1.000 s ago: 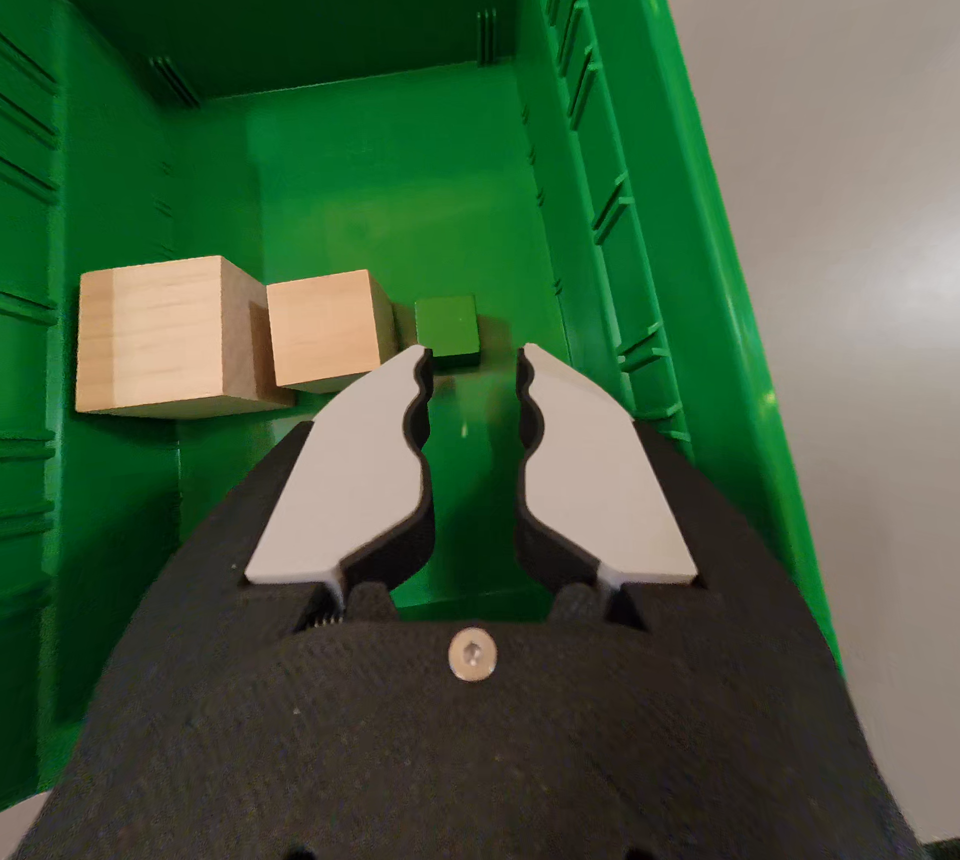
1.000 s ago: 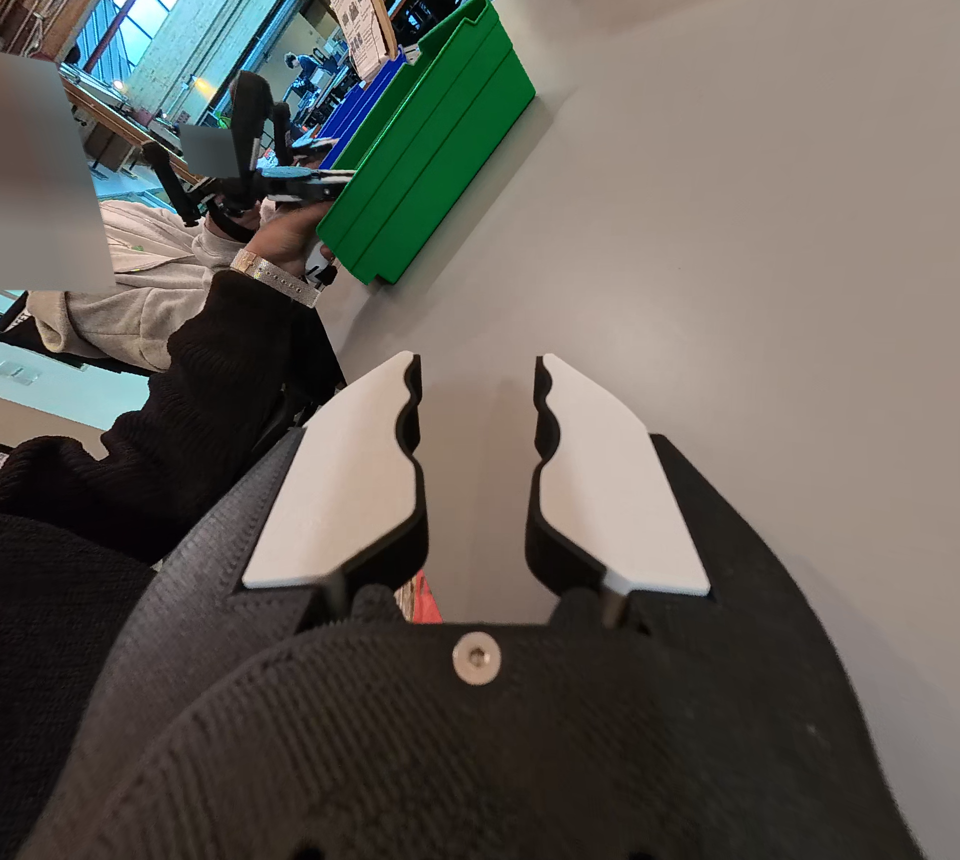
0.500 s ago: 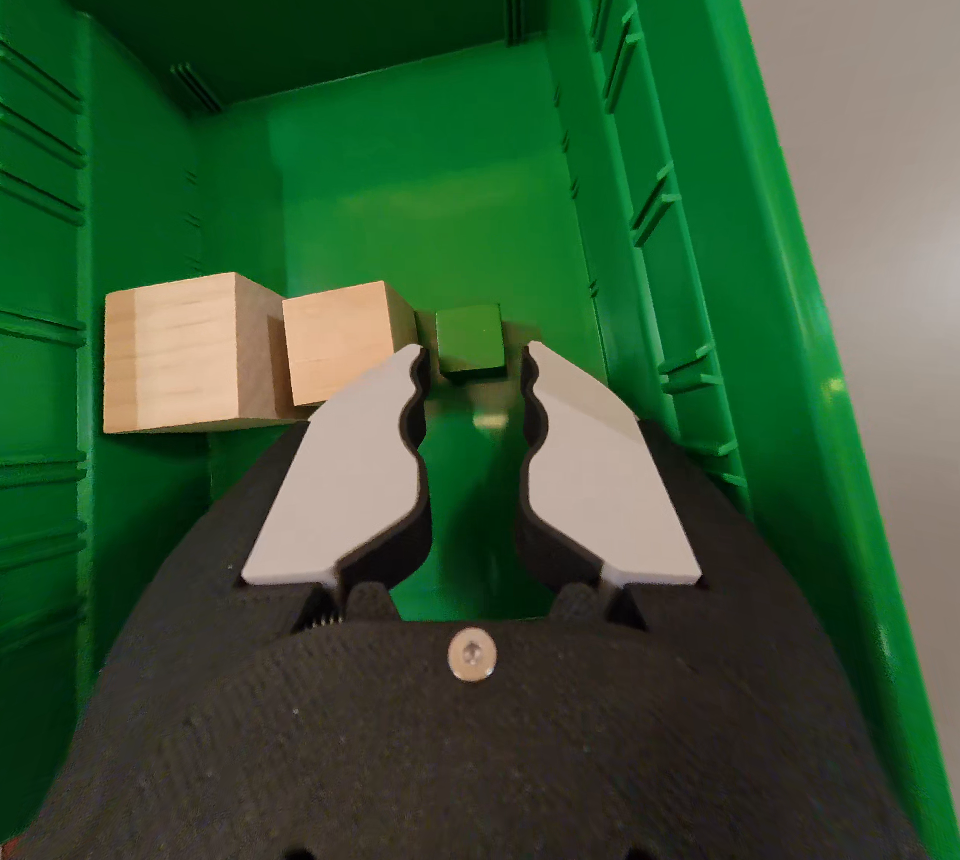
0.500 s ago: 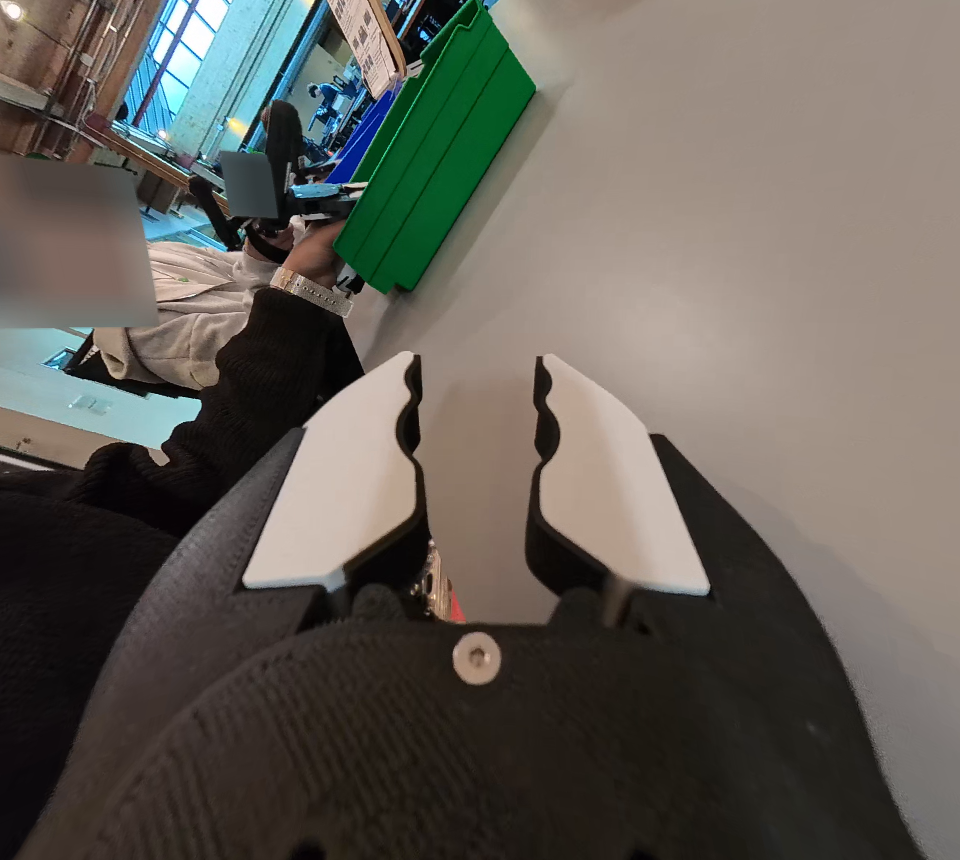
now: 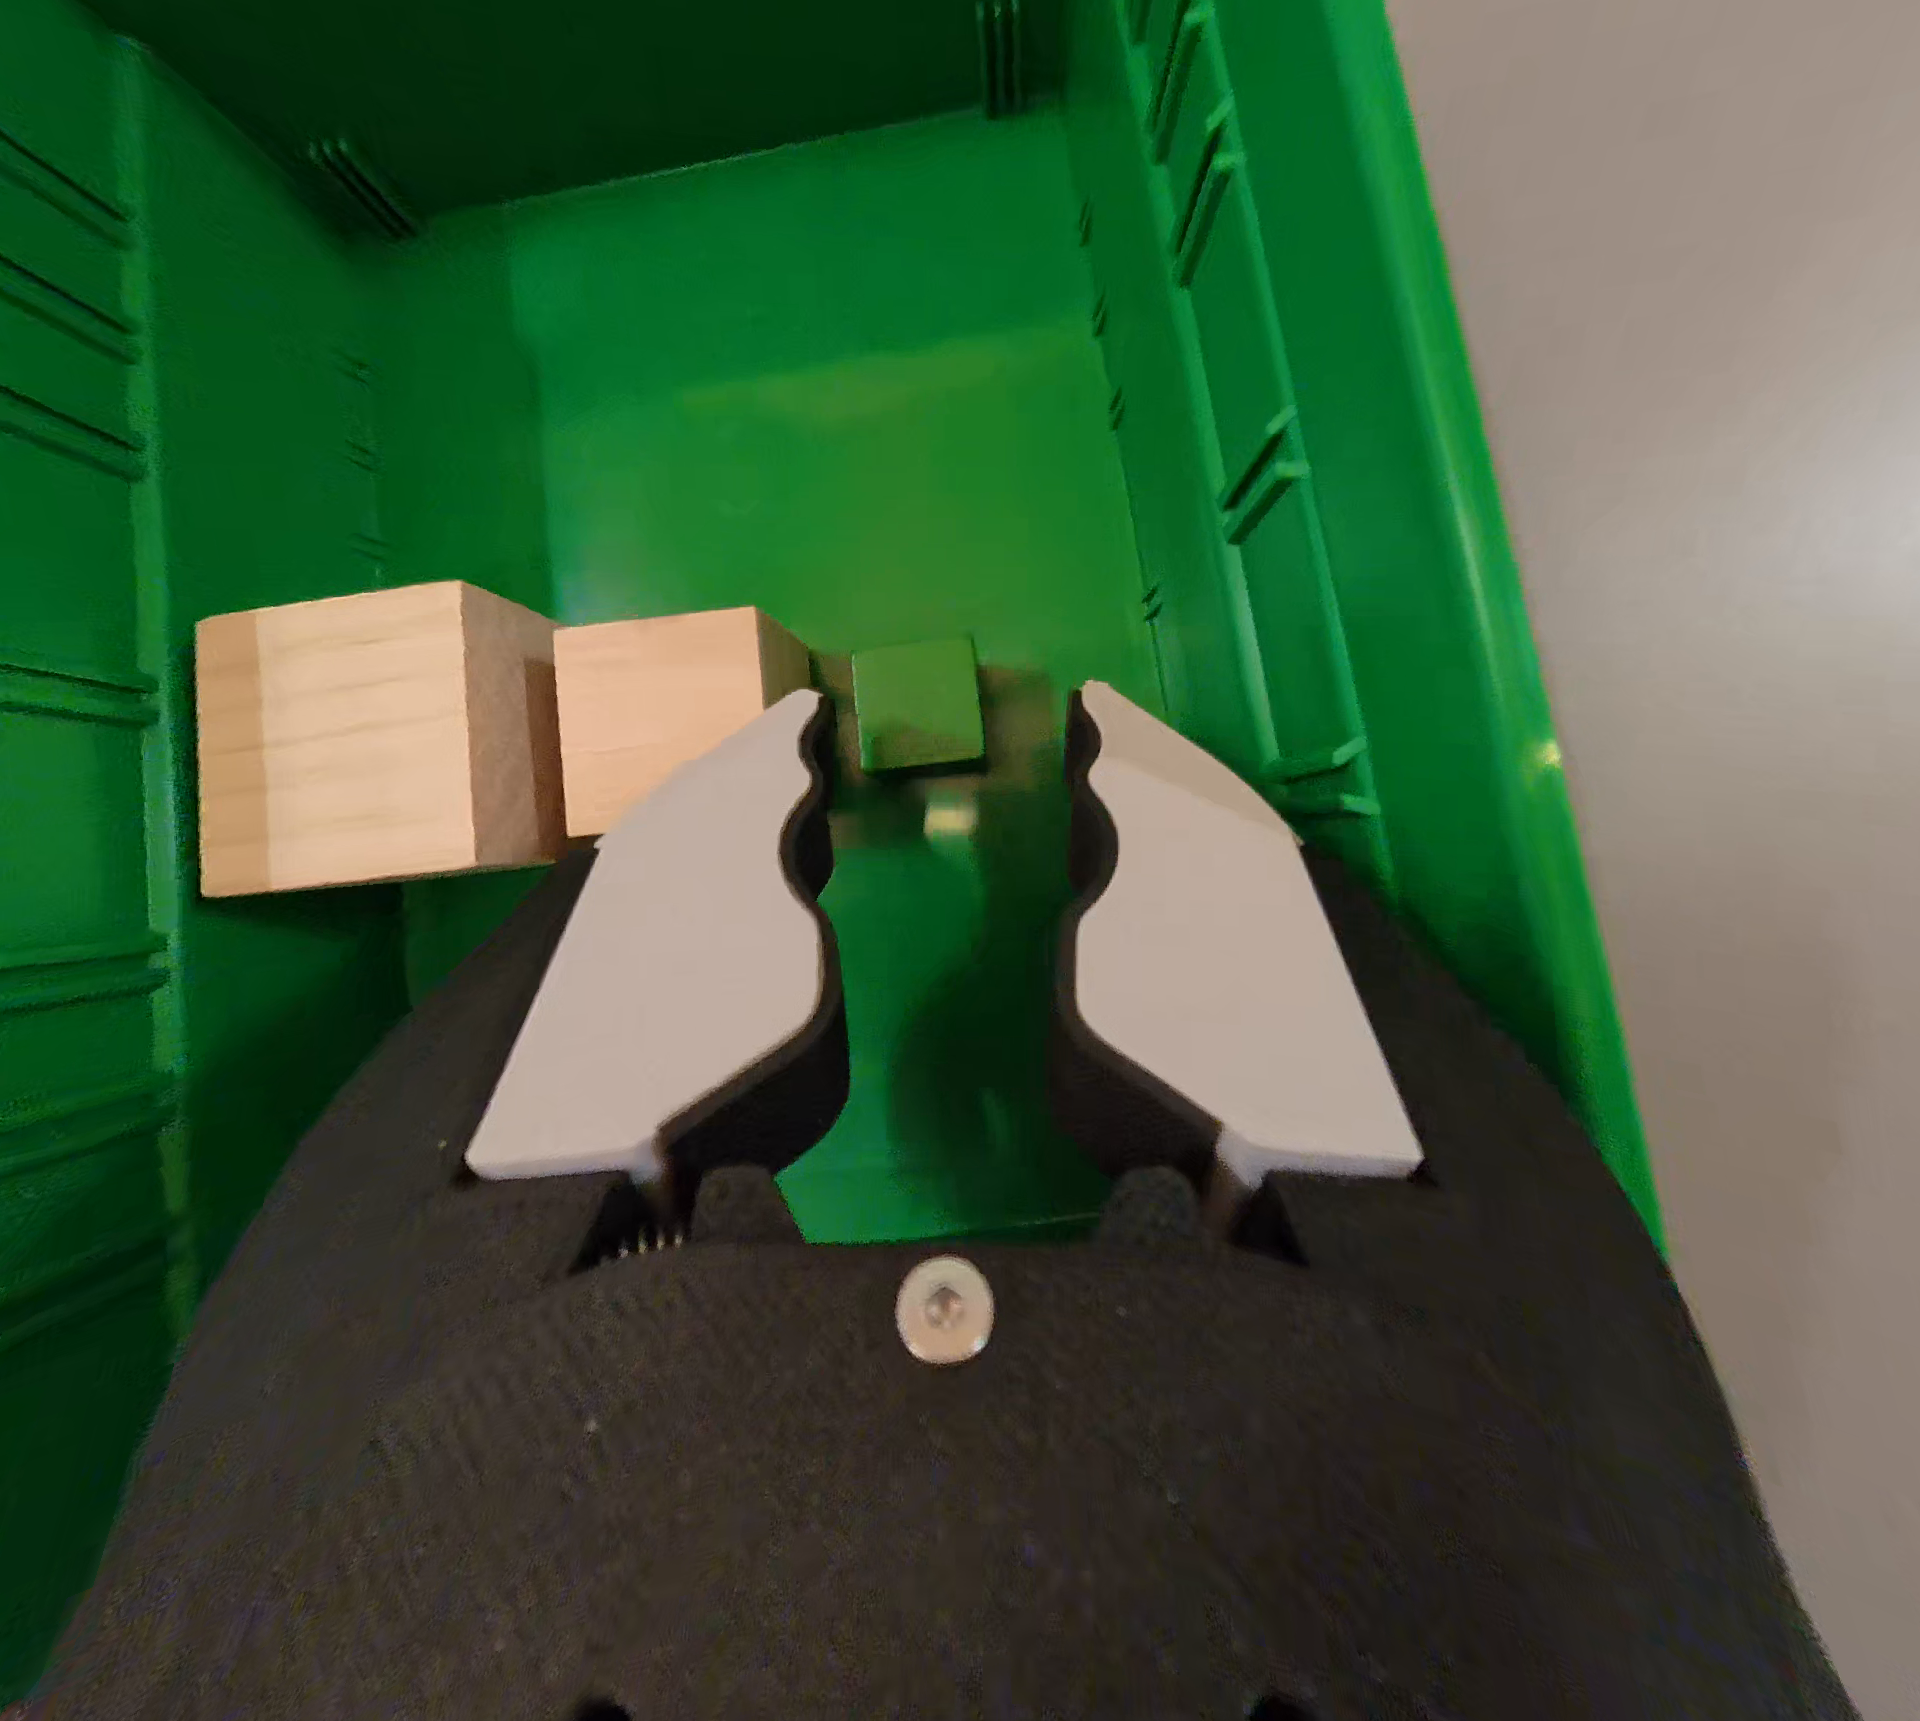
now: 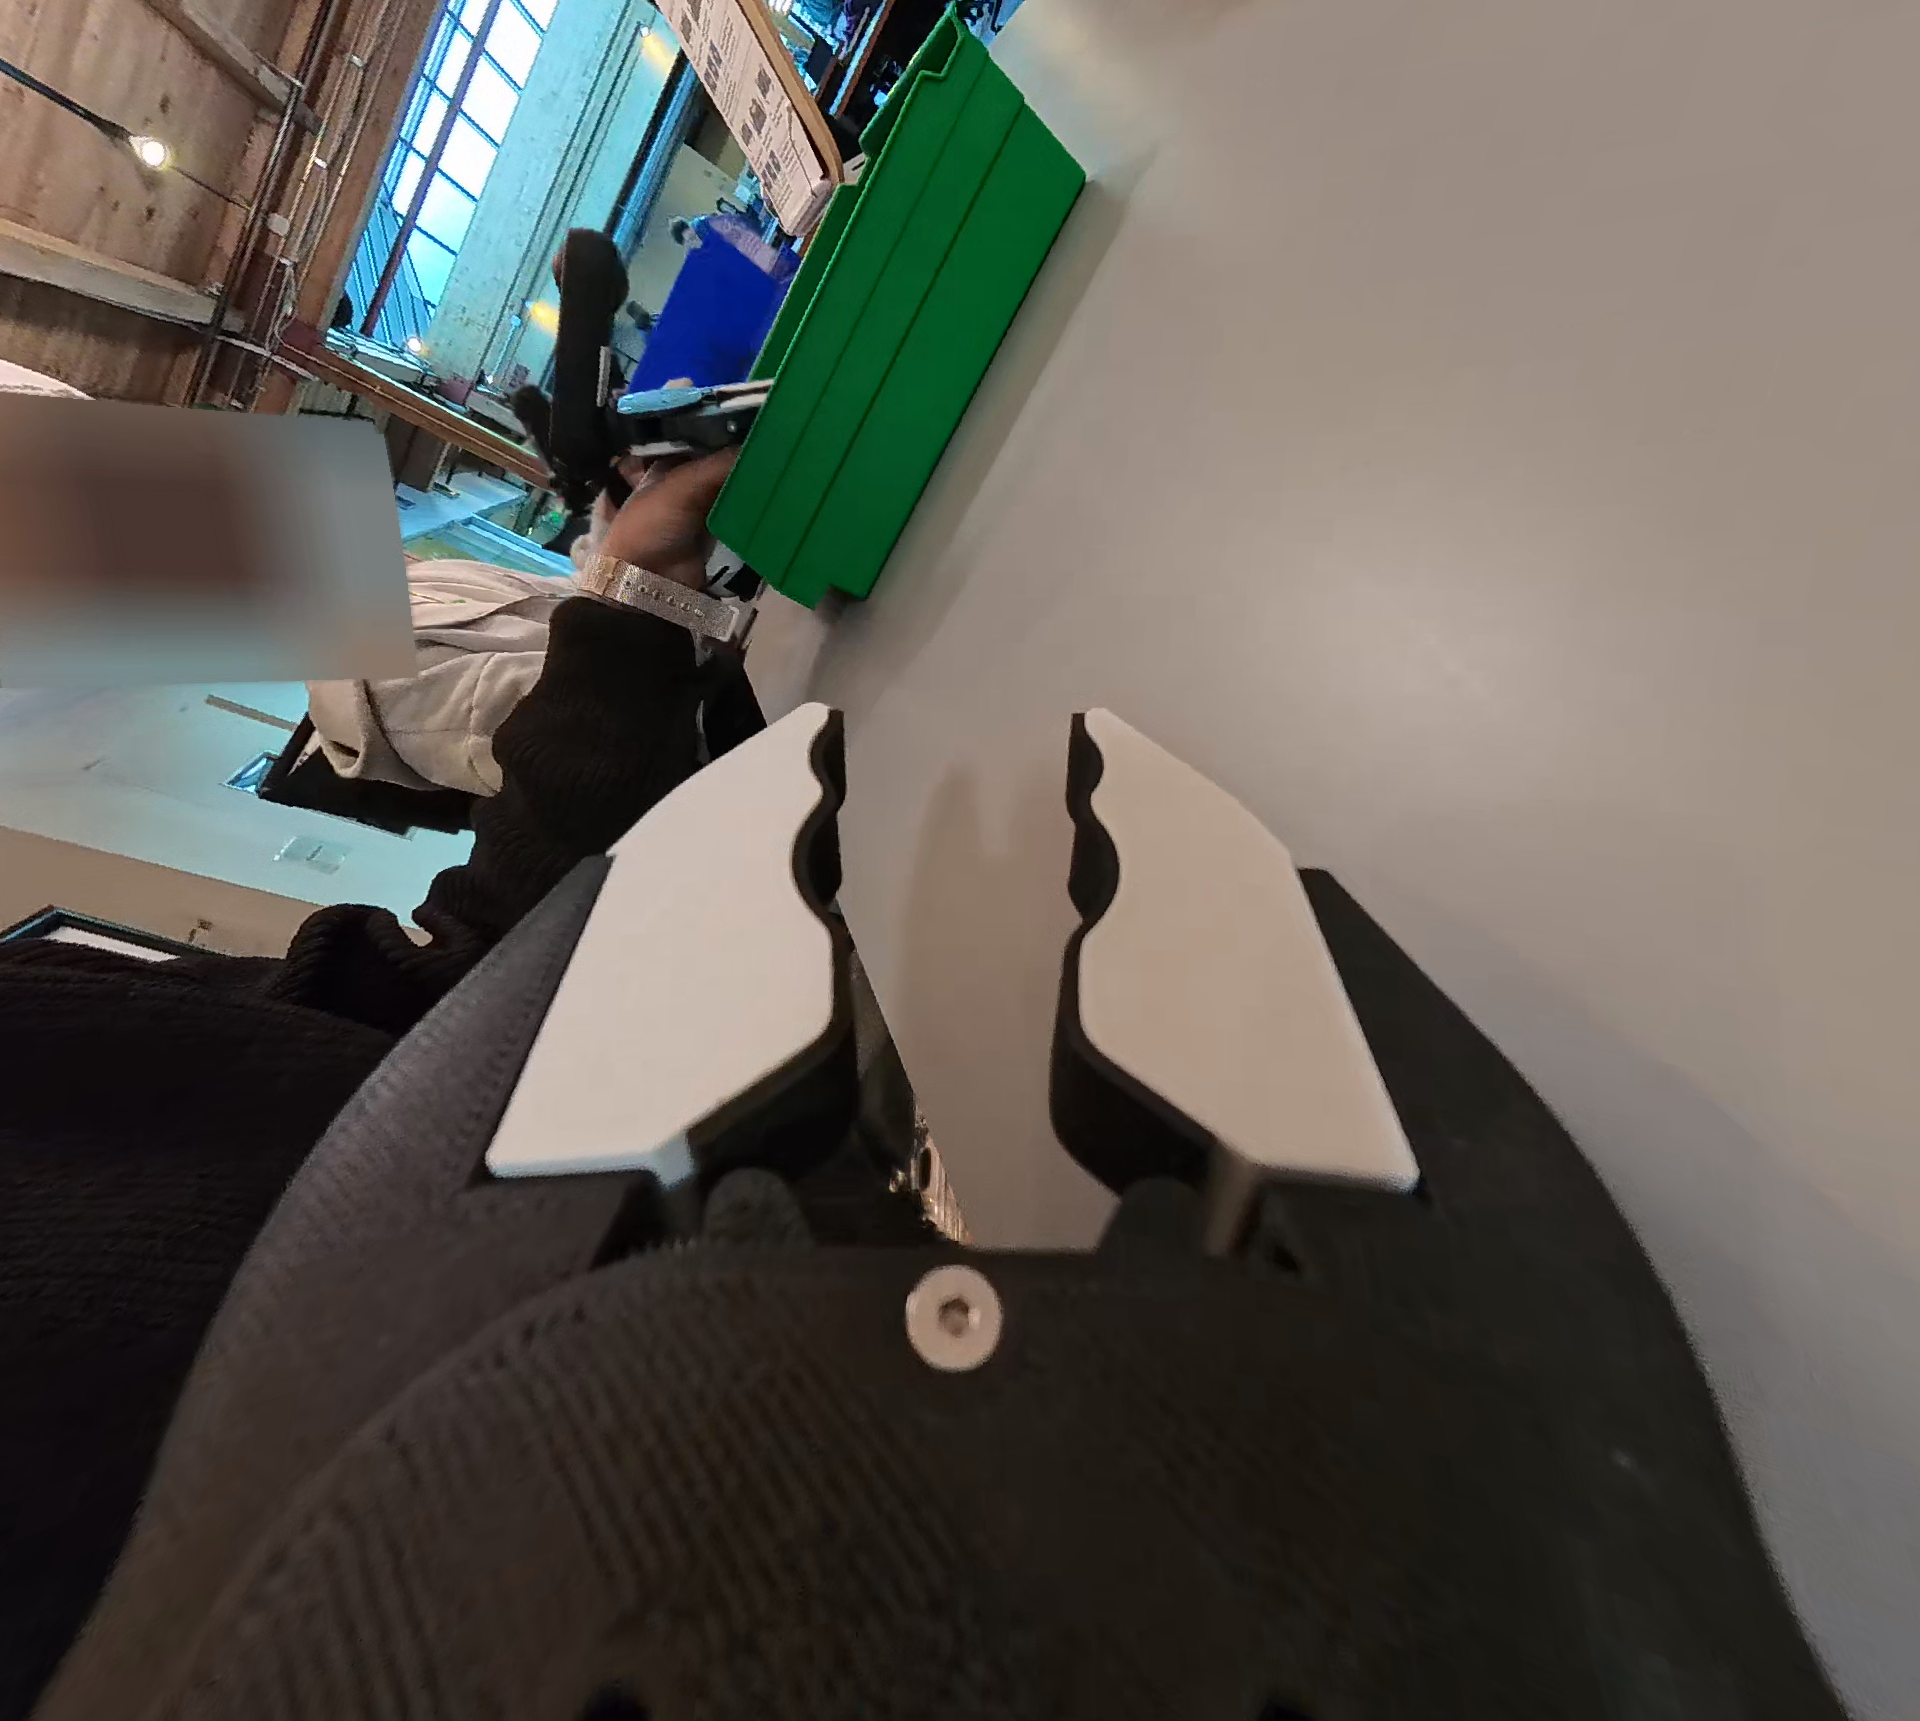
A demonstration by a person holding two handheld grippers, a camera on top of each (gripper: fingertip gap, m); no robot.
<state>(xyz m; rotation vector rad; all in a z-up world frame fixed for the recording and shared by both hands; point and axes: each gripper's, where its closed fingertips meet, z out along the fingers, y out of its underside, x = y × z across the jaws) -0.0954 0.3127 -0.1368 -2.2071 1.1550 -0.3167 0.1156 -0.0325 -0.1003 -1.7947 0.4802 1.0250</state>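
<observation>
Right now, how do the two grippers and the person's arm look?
Each gripper, left and right, has a black textured printed body, a silver screw and two pale grey fingers with wavy black pads. The arm wears a black knit sleeve and a metallic wristband.

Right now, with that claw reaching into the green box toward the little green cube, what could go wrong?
1. The small green cube sits right beside a wooden block; the open left gripper has one finger almost against that block and could bump it.
2. The cube is nearly the same green as the bin, so it is easy to misjudge.
3. The bin's right wall is close, leaving the other finger little room.
</observation>
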